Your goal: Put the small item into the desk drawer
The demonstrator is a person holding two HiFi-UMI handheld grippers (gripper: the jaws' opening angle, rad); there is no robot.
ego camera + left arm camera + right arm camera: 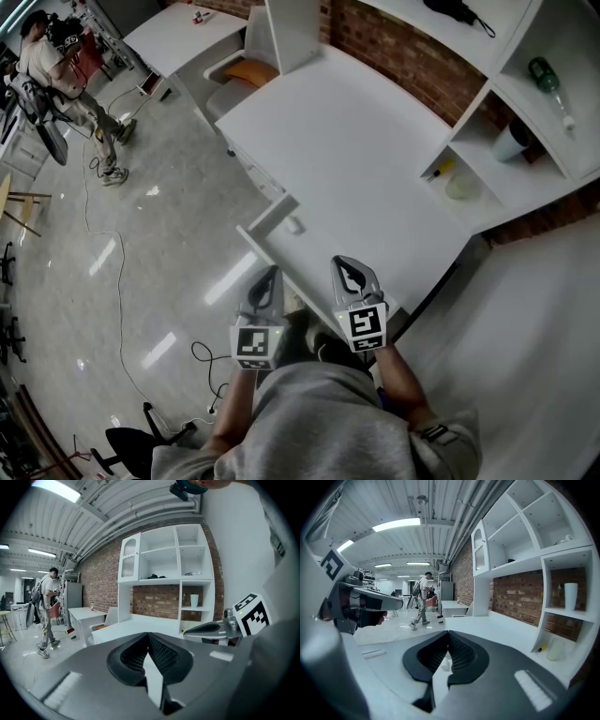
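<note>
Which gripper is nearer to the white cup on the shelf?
Right. The right gripper hangs over the desk edge, on the side of the cup; the left gripper is beside it, farther away.

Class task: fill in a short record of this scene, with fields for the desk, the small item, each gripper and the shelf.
desk: white, beside a brick wall
small item: white, lying by the desk's near edge, untouched
left gripper: jaws together, empty
right gripper: jaws together, empty
shelf: holds a white cup and a green bottle
</note>
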